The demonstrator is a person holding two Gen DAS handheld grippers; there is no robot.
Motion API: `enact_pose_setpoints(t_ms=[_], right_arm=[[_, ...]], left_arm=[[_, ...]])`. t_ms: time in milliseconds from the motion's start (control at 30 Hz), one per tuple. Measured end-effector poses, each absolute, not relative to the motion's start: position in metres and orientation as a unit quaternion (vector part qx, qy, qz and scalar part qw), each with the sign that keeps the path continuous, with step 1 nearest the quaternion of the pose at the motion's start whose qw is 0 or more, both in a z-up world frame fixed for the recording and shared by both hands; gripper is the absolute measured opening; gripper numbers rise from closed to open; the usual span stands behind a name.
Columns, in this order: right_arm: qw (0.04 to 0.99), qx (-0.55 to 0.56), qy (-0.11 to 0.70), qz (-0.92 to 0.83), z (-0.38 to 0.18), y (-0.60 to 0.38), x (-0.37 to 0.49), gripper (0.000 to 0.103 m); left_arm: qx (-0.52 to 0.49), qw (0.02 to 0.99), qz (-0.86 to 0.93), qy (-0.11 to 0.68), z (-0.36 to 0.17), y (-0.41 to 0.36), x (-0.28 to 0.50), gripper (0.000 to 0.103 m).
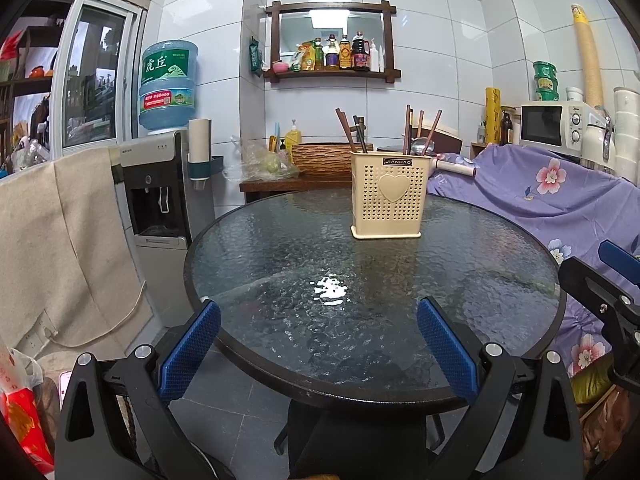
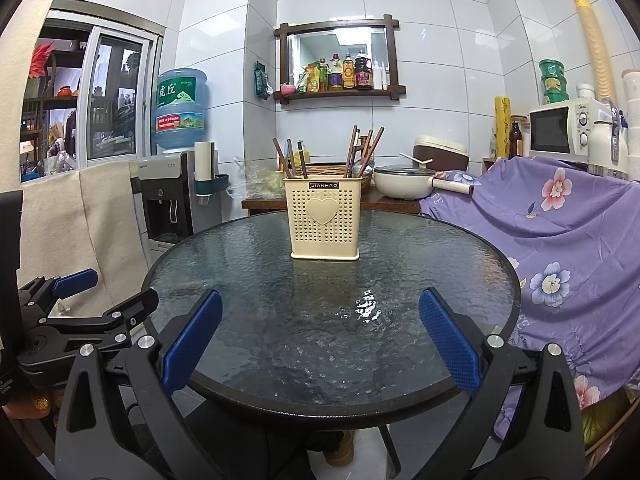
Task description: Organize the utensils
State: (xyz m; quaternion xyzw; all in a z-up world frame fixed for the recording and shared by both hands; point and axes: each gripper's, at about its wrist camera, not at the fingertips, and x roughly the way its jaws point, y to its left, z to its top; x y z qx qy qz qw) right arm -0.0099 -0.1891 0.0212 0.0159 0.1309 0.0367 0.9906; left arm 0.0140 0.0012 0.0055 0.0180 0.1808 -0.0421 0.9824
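A cream perforated utensil holder (image 1: 387,196) (image 2: 325,219) with a heart on its front stands upright on the far half of the round glass table (image 1: 280,264) (image 2: 260,280). Several brown chopsticks (image 1: 345,128) (image 2: 352,152) and a metal spoon (image 1: 421,145) stick out of it. My left gripper (image 1: 319,312) is open and empty above the table's near edge. My right gripper (image 2: 320,308) is open and empty above the near edge too. The right gripper shows at the right edge of the left wrist view (image 1: 616,280); the left gripper shows at the left of the right wrist view (image 2: 80,304).
A water dispenser (image 1: 160,200) (image 2: 172,196) stands left of the table. A purple floral cloth (image 1: 540,192) (image 2: 560,232) covers something on the right. Behind are a wooden side table (image 2: 256,202) with a white pot (image 2: 404,182), a microwave (image 1: 552,122) (image 2: 560,130) and a wall shelf of bottles (image 1: 340,56).
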Motion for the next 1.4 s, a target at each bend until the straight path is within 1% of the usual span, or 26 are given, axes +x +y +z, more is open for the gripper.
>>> enact_pose_setpoints(t_ms=[1400], right_arm=[[0.990, 0.019, 0.137, 0.037, 0.0168, -0.1923, -0.0082, 0.097]], left_arm=[[0.022, 0.983, -0.036, 0.177, 0.0060, 0.0048, 0.0114, 0.097]])
